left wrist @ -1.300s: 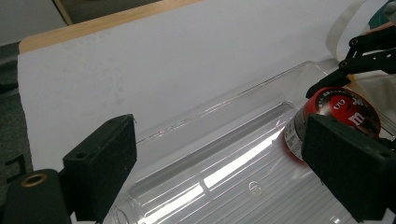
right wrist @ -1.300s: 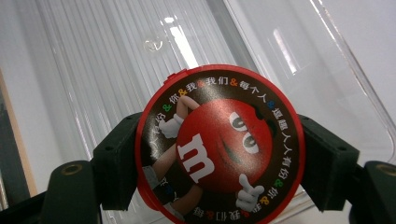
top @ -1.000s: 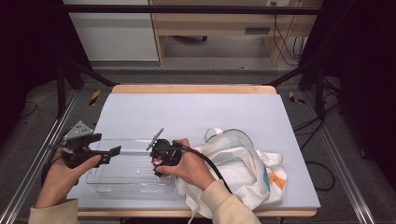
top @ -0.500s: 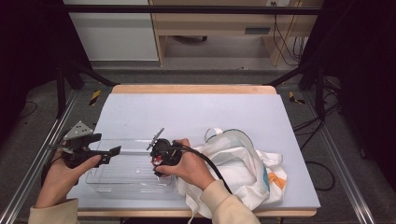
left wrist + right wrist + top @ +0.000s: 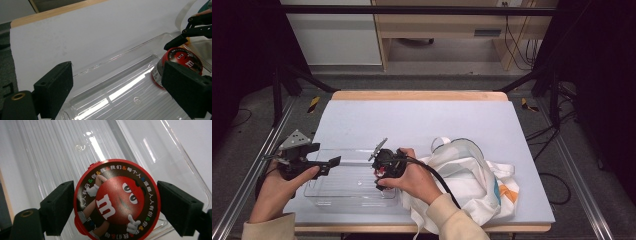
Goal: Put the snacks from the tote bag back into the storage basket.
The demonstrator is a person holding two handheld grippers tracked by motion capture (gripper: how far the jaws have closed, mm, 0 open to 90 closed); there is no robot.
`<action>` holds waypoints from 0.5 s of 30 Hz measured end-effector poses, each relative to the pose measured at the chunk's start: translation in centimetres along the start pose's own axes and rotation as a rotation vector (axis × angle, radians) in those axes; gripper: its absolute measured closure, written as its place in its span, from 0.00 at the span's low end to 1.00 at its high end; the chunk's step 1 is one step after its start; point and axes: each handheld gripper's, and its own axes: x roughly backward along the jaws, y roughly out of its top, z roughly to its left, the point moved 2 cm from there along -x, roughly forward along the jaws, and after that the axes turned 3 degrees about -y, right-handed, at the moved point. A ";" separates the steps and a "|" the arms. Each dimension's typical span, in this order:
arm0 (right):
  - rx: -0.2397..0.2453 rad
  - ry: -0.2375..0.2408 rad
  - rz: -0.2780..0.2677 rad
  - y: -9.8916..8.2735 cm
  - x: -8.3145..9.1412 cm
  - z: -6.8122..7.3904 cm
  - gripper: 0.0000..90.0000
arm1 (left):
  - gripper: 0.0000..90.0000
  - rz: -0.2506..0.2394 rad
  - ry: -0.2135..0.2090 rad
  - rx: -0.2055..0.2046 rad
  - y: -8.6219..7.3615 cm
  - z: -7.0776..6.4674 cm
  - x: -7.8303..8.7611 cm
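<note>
A red M&M's can (image 5: 116, 200) rests at the right end of a clear plastic tray (image 5: 347, 186), its round lid facing along my right gripper (image 5: 116, 205). That gripper's jaws have just been opening; the black pads (image 5: 58, 207) stand at either side of the lid without pressing on it. From above, the right gripper (image 5: 381, 172) reaches into the tray with the can (image 5: 382, 171) a red spot under it. My left gripper (image 5: 117, 85) is open and bare over the tray's left end (image 5: 112, 75), looking toward the can (image 5: 181, 60). Seen from overhead, the left gripper (image 5: 326, 156) hovers at the tray's left rim.
A crumpled white tote bag (image 5: 467, 185) with blue and orange print lies right of the tray, under the right forearm. The white table mat (image 5: 412, 120) stretches behind the tray to a wooden far edge. Metal rails run along both sides.
</note>
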 end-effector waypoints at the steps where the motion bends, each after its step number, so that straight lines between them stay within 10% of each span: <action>1: 0.004 -0.005 -0.006 0.0 0.0 0.1 0.17 | 0.12 -0.001 0.001 0.001 0.0 0.0 0.0; 15: 0.003 -0.044 -0.090 0.0 2.3 0.3 0.12 | 0.12 -0.009 0.005 0.008 0.0 0.2 0.3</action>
